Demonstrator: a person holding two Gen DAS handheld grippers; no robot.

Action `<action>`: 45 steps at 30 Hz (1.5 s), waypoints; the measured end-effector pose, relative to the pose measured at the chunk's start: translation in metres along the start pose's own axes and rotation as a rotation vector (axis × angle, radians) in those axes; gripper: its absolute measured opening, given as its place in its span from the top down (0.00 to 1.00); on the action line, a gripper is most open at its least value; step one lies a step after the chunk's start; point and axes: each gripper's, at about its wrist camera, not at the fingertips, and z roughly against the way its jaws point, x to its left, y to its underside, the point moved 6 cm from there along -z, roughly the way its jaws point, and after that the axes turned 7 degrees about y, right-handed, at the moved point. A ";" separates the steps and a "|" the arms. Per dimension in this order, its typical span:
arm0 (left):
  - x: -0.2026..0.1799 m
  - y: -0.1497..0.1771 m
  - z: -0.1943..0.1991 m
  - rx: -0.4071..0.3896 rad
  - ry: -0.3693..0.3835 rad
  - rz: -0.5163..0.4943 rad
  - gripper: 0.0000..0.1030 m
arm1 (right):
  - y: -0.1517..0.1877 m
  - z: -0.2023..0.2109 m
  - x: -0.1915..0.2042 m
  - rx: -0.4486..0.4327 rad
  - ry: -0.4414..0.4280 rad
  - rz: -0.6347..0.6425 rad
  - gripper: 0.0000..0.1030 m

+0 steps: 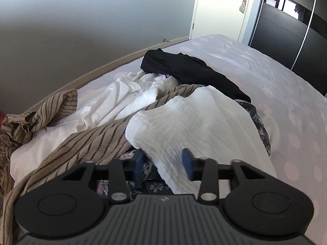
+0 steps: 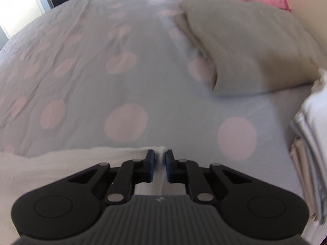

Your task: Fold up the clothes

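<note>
Two hand-held grippers (image 1: 163, 163) (image 2: 159, 159) pinching ribbed white cloth (image 1: 200, 118), polka-dot duvet (image 2: 102, 71)

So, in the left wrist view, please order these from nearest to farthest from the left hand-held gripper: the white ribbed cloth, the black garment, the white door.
1. White ribbed cloth: pinched between the fingers of the left hand-held gripper, low centre.
2. Black garment: crumpled on the pile behind the cloth, mid-frame.
3. White door: past the bed, top right.

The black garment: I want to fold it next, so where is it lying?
In the left wrist view the black garment lies on the bed at the far end of the pile, just beyond the white clothes and the striped cloth.
</note>
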 end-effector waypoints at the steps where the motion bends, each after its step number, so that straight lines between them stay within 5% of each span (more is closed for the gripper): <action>1: -0.001 -0.001 0.000 -0.011 0.000 -0.010 0.92 | -0.009 0.003 -0.003 -0.014 0.010 -0.005 0.89; 7: -0.034 -0.001 0.017 -0.055 0.057 -0.147 0.97 | -0.071 0.012 -0.023 -0.106 0.130 0.019 0.90; 17: -0.085 0.027 -0.007 0.035 0.033 -0.308 0.97 | -0.162 -0.030 -0.057 -0.146 0.262 -0.024 0.90; 20: -0.079 0.043 -0.026 0.116 -0.012 -0.324 0.96 | -0.161 -0.062 -0.055 -0.075 0.275 -0.007 0.90; 23: -0.074 0.048 -0.026 0.132 0.018 -0.345 0.93 | -0.152 -0.081 -0.054 -0.047 0.288 0.019 0.86; 26: -0.071 0.043 -0.016 0.105 0.043 -0.349 0.71 | -0.144 -0.084 -0.054 -0.057 0.279 0.038 0.79; 28: -0.076 0.031 -0.003 0.061 0.066 -0.355 0.53 | -0.141 -0.080 -0.056 -0.067 0.268 0.033 0.66; 35: -0.122 -0.010 -0.010 -0.018 0.121 -0.434 0.45 | -0.123 -0.046 -0.071 -0.100 0.198 -0.037 0.61; 42: -0.171 -0.013 -0.074 -0.007 0.101 -0.489 0.45 | -0.074 -0.031 -0.088 -0.065 0.183 -0.079 0.60; 44: -0.175 -0.010 -0.091 -0.003 0.090 -0.474 0.47 | -0.059 -0.027 -0.096 -0.058 0.181 -0.107 0.60; 45: -0.175 -0.009 -0.097 0.003 0.086 -0.462 0.61 | -0.051 -0.025 -0.101 -0.054 0.178 -0.125 0.60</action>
